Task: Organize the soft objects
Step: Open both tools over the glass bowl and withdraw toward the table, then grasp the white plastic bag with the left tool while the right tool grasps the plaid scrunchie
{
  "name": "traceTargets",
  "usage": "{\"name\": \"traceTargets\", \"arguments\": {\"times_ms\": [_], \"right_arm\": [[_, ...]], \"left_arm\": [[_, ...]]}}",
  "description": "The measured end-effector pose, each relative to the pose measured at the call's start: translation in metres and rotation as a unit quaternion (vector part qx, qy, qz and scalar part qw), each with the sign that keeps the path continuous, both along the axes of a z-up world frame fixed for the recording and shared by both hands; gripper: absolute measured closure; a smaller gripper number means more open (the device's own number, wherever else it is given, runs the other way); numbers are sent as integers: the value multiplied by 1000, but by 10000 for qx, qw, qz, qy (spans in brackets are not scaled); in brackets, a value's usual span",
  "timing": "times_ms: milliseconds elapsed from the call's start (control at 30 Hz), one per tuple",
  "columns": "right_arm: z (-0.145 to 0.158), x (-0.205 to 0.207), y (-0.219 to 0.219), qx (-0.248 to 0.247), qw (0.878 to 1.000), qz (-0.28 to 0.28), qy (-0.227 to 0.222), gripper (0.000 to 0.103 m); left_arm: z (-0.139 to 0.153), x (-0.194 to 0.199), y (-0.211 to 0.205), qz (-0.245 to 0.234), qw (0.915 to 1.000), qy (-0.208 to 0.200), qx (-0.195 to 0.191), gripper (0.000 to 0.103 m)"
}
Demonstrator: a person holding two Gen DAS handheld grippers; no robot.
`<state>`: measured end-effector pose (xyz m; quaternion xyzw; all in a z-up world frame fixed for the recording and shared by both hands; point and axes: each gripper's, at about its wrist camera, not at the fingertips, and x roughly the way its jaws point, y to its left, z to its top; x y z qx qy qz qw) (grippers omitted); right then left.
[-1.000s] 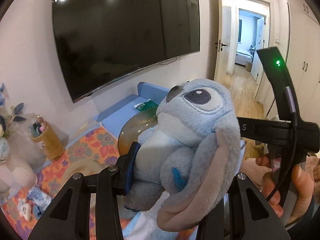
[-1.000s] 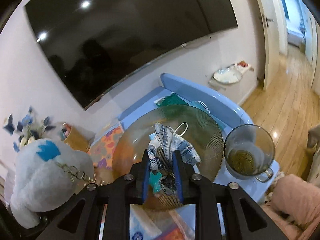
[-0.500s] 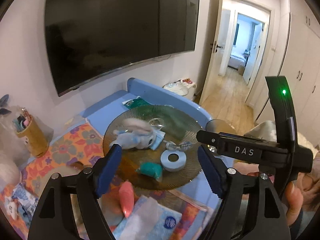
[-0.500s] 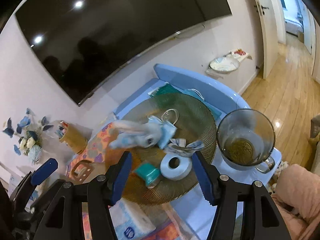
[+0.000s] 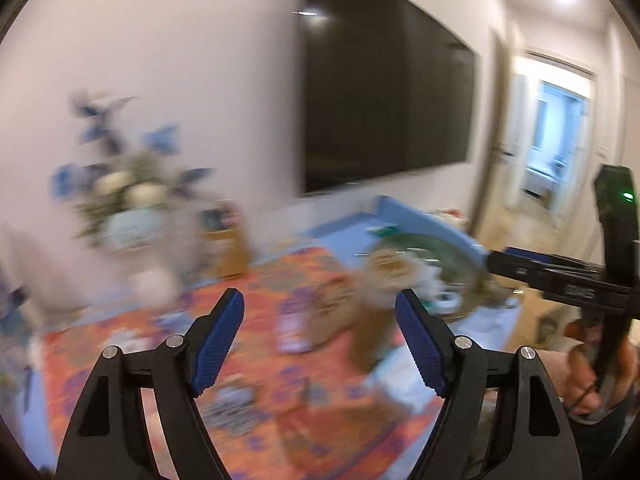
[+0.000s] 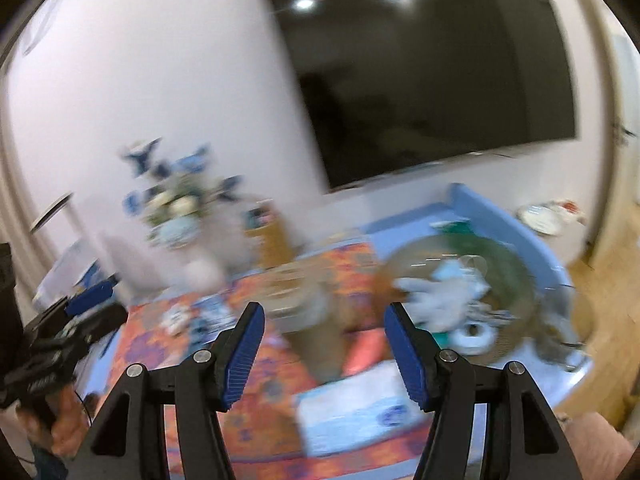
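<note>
Both views are motion-blurred. My left gripper (image 5: 320, 316) is open and empty above the orange flowered mat (image 5: 256, 364). My right gripper (image 6: 324, 328) is open and empty too. The blue plush toy (image 6: 436, 296) lies on the round glass plate (image 6: 516, 276) at the right, beside a tape roll (image 6: 476, 334) and small cloths. The plate also shows in the left wrist view (image 5: 448, 248), with pale soft things on it. A large white plush (image 6: 200, 268) sits at the back left, also in the left wrist view (image 5: 152, 280).
A flower bouquet (image 6: 176, 200) and a tan pen cup (image 6: 272, 240) stand by the wall under a big TV (image 6: 432, 68). A tissue pack (image 6: 356, 408) lies at the mat's front. A glass mug (image 6: 556, 332) stands right of the plate. The right gripper's body (image 5: 580, 280) shows in the left wrist view.
Both grippers opened and dropped the blue plush and the striped cloth onto the plate. Both have since swung left toward the mat and the white plush.
</note>
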<state>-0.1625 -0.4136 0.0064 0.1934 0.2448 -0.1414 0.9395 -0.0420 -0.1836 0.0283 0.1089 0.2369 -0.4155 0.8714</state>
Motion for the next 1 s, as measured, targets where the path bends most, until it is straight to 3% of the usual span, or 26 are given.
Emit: {"name": "traceTargets", "arguments": {"times_ms": [133,267,467,633,833,1000], "right_arm": [[-6,37,53,-51,9973,722,147,42],[-14,77,104,-184,9912,1249,388,42],[-34,126,141,-154,9835,1636,755,42],[-75,159,150,-32,9761,1741,1304,42],[-157,194,139,790,9563,1773,2186,42],[-190,211,137,974,9524,1675,2353,42]], "left_arm": [[-5,29,80,801,9968,40,-58,26],[-13,53,133,1348,9905,227,-180,26],[-41,77,180,1690,9840,548,-156,26],[-99,97,175,1447,9826,1130,272,21],[-181,121,146,1532,9686,1614,1109,21],[-201,125,130,1396,9681,1586,1349,21]]}}
